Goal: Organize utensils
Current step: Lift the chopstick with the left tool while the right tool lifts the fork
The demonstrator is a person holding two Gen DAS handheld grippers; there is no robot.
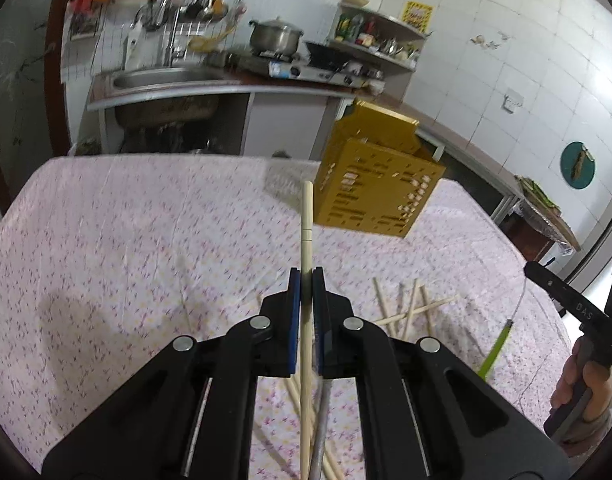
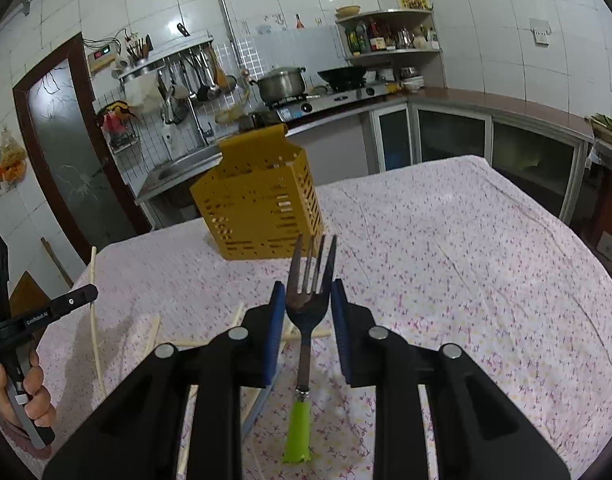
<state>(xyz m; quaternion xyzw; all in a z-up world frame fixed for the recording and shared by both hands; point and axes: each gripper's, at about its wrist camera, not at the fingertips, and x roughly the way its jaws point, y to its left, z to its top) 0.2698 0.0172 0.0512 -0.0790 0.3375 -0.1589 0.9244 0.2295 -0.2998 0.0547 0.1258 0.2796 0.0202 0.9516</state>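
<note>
Pinched in the left gripper [image 1: 306,276] is 1 chopstick [image 1: 306,216]; the right gripper [image 2: 306,292] clamps a fork [image 2: 308,304]. Loose chopsticks [image 1: 410,308] remain on the table [image 1: 145,240]; neither utensil is yet in the yellow holder [image 2: 261,204].

A utensil holder [image 2: 261,204] is stood on the clothed table [image 2: 466,260], toward its far edge, with the sink counter [image 1: 165,88] behind it. Loose chopsticks [image 1: 410,308] are scattered on the cloth nearer the grippers

Both wrist views look down-forward over the table [image 1: 105,240]; both share the yellow holder [image 2: 261,204], perhaps tilted.
</note>
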